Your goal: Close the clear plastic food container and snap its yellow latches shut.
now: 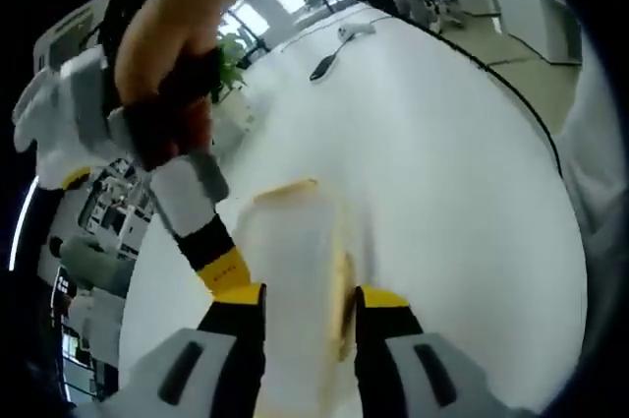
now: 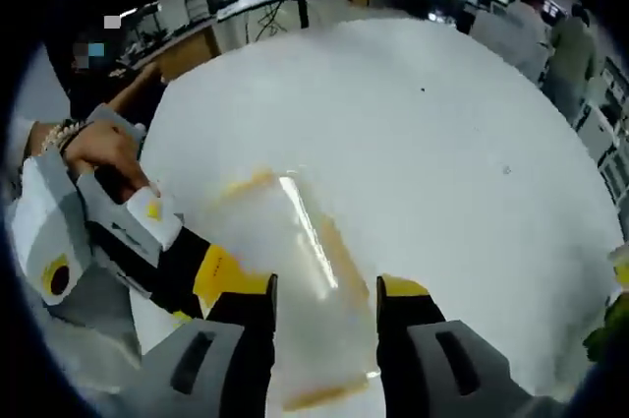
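Observation:
The clear plastic food container lies lengthwise on the white table between the jaws of my left gripper, which press its two long sides. A yellow latch runs along its right side and another along its far end. A hand brings my right gripper in from the upper left, one black-and-yellow finger touching the container's left side. In the right gripper view, the container fills the gap of my right gripper, with yellow latches on its edges. The left gripper's finger touches its left side.
The white table spreads wide around the container, its edge curving away at the right. Far off on it lie a dark object and a pale one. A green plant stands beyond. People and desks fill the background.

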A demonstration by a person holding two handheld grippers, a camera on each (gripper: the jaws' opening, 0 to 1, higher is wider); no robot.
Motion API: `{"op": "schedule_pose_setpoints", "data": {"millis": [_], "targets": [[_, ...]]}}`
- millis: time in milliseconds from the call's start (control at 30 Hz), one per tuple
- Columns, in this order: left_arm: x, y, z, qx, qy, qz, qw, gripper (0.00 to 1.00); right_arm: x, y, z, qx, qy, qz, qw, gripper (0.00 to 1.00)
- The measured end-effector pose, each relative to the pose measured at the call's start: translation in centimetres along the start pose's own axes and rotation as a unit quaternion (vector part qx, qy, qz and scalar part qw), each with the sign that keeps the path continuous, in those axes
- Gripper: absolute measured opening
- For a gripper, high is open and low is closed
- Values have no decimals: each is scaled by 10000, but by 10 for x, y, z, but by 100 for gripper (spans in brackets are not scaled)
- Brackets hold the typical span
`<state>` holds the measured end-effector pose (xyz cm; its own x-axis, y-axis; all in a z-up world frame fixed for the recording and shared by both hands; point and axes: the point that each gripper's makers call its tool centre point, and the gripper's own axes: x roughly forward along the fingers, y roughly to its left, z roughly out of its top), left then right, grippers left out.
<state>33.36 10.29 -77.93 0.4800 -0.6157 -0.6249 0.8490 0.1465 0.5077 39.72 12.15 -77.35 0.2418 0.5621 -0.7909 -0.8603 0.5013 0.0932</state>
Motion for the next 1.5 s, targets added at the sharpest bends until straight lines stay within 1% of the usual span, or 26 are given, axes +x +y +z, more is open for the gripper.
{"op": "schedule_pose_setpoints", "data": {"millis": [100,167,200,233,333,367,433,500,567,600,667,700,767,867,933,1067,1100,1167,1233,1267,1300,1333,1367,1433,1467,1500], "targets": [[-2,2,2,-322,-139,-124,9993,29,-2,-5,2,69,-377,-285,9989,41],[-4,3,1,-517,-66,-234,9984,29,-7,-12,2,-85,-586,-601,9964,38],[-6,4,-1,-827,-6,-180,9964,29,-10,-14,2,-138,-640,-704,9954,36],[-7,4,0,-833,-30,-158,9964,29,-15,-18,2,-105,-760,-863,9933,36],[-13,6,1,-689,-232,15,9974,31,-29,-15,5,163,-1260,-761,9890,37],[-14,8,2,-818,-284,66,9962,32,-36,-13,4,271,-1398,-724,9872,38],[-21,17,5,-1231,-507,242,9908,36,-46,-13,2,312,-1652,-833,9822,39],[-29,29,2,-1586,-633,453,9843,44,-55,-12,-7,336,-1731,-910,9801,40],[-36,42,-5,-2067,-749,699,9730,56,-59,-10,-15,460,-1770,-894,9791,42],[-40,48,-11,-2381,-756,804,9649,61,-61,-9,-22,545,-1794,-884,9783,43],[-45,50,-25,-2759,-610,837,9556,63,-62,-5,-32,581,-1785,-828,9787,44],[-47,53,-32,-2964,-626,912,9486,64,-61,-4,-39,598,-1771,-832,9788,45],[-49,51,-44,-3251,-606,975,9387,69,-60,-2,-47,683,-1787,-848,9779,49],[-49,44,-56,-3509,-519,975,9299,79,-57,4,-57,857,-1817,-809,9763,57],[-47,38,-68,-3674,-360,1025,9237,78,-55,9,-60,905,-1915,-797,9741,65],[-39,25,-70,-3878,-433,900,9163,82,-43,22,-63,945,-1941,-684,9740,75],[-37,23,-70,-3899,-439,866,9157,82,-38,23,-65,834,-1868,-744,9760,81],[-32,20,-71,-3935,-406,844,9145,81,-31,21,-69,617,-1755,-908,9783,87],[-29,15,-75,-3754,-185,820,9231,73,-25,23,-73,439,-1580,-999,9814,80],[-28,14,-76,-3651,-119,777,9276,70,-22,24,-73,410,-1583,-974,9817,76],[-26,12,-75,-3690,-104,682,9269,69,-21,25,-73,439,-1586,-962,9817,71],[-25,13,-75,-3744,-115,681,9247,69,-19,25,-72,523,-1595,-936,9814,70],[-26,17,-72,-3866,-233,704,9193,69,-18,26,-71,596,-1629,-917,9806,73],[-28,23,-73,-4045,-328,818,9103,70,-17,22,-65,697,-1777,-1043,9761,90],[-29,24,-74,-4052,-338,826,9099,71,-16,22,-62,653,-1823,-1107,9748,96],[-29,25,-76,-4083,-314,842,9084,71,-15,21,-62,625,-1791,-1172,9748,98]]}}
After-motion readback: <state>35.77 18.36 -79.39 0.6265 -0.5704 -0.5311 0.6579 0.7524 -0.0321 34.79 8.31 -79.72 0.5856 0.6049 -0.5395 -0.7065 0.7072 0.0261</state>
